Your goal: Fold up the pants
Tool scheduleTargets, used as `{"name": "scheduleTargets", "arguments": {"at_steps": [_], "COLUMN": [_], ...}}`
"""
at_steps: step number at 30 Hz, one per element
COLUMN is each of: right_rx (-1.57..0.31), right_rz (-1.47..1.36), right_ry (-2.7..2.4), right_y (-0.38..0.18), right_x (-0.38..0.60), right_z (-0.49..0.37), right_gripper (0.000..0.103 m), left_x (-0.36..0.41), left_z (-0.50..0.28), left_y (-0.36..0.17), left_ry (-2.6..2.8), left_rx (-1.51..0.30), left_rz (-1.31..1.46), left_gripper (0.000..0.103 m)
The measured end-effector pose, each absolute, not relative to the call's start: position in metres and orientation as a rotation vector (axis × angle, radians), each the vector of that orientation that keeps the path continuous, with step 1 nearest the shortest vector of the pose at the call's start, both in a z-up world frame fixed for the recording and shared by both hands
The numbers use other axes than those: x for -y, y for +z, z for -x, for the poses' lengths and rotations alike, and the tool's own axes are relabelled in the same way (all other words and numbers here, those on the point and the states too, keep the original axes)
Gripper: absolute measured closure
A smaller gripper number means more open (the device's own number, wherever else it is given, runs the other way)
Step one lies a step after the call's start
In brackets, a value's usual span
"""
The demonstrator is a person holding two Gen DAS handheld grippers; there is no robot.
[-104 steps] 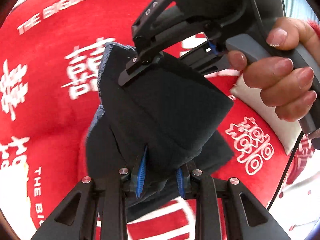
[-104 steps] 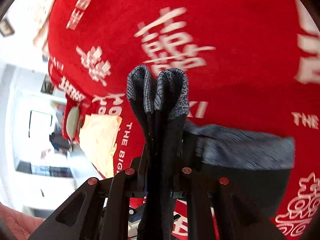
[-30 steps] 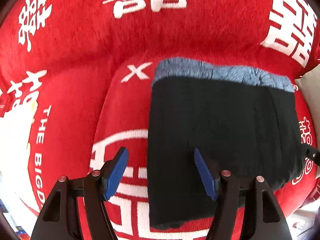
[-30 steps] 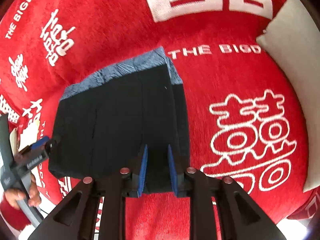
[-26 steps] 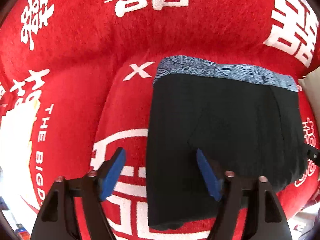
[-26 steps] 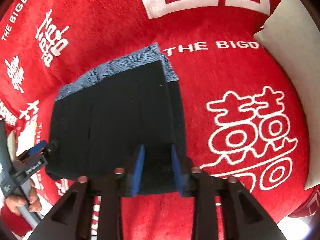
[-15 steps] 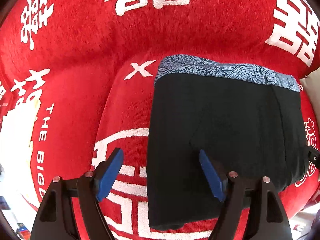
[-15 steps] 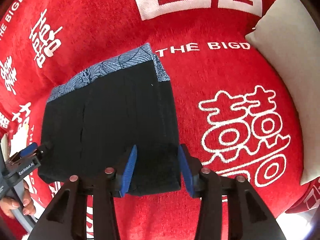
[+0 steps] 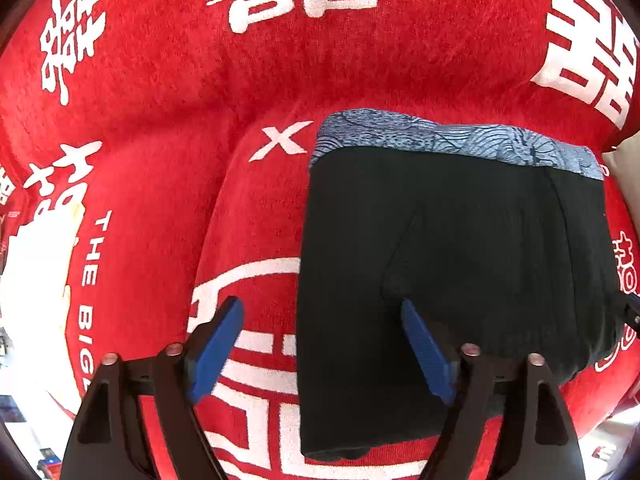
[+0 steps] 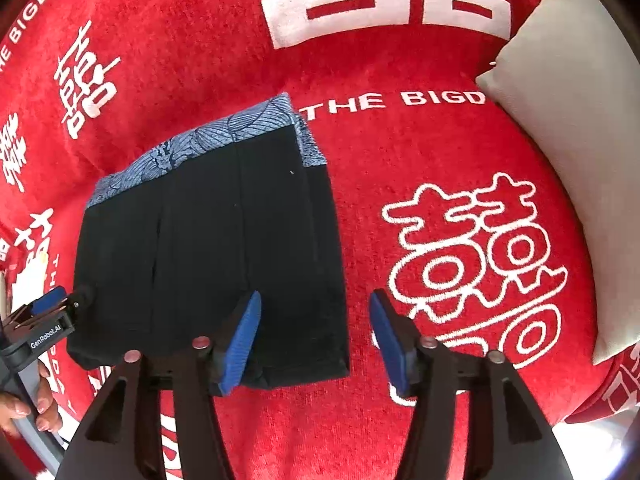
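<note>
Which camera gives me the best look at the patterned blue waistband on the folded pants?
Left wrist: the waistband runs nearly level across the frame with its wave print sharp. Right wrist shows it slanted, though the whole length and its folded corner are visible.

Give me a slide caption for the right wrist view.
Right gripper opening over the near right corner of the folded black pants, lying flat on a red blanket beside a grey cushion.

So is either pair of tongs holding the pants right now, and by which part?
Neither. The folded pants lie flat on the red blanket; both the left tongs and right tongs are opening, pads clear of the fabric.
</note>
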State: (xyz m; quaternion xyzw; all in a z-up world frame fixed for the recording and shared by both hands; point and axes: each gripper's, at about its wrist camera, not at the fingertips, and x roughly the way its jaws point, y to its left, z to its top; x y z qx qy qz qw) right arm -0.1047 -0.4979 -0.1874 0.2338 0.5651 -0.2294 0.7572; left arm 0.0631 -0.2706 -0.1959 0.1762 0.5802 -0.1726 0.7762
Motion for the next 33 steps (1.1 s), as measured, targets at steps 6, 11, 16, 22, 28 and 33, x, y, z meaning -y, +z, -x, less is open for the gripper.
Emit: {"name": "scheduleTargets", "arguments": {"at_steps": [6, 11, 16, 22, 28, 33], "right_rx": [-1.226, -1.223, -1.232, -1.266, -1.31, -1.311], "right_rz": [-0.526, -0.542, -0.564, -0.544, -0.571, -0.582], "right_ry": [-0.499, -0.499, -0.499, -0.509, -0.498, -0.472], "right_y": [-0.185, -0.184, -0.182, -0.179, -0.174, -0.166], "right_x": [0.501, 0.502, 0.503, 0.498, 0.49, 0.477], "right_z": [0.115, 0.119, 0.122, 0.125, 0.129, 0.131], "right_gripper": [0.031, 0.029, 0.029, 0.029, 0.029, 0.029], "left_x": [0.267, 0.268, 0.27, 0.268, 0.266, 0.26], "left_z": [-0.066, -0.066, -0.066, -0.066, -0.061, -0.051], "left_y": [-0.197, -0.197, -0.198, -0.195, -0.185, -0.175], "left_ry": [-0.38, -0.385, -0.393, -0.399, -0.398, -0.421], "left_rx": [-1.272, -1.27, -1.267, -1.283, -1.313, -1.322], "left_rz": [-0.362, -0.374, -0.398, -0.404, -0.425, -0.464], "left_gripper": [0.016, 0.016, 0.014, 0.014, 0.014, 0.014]}}
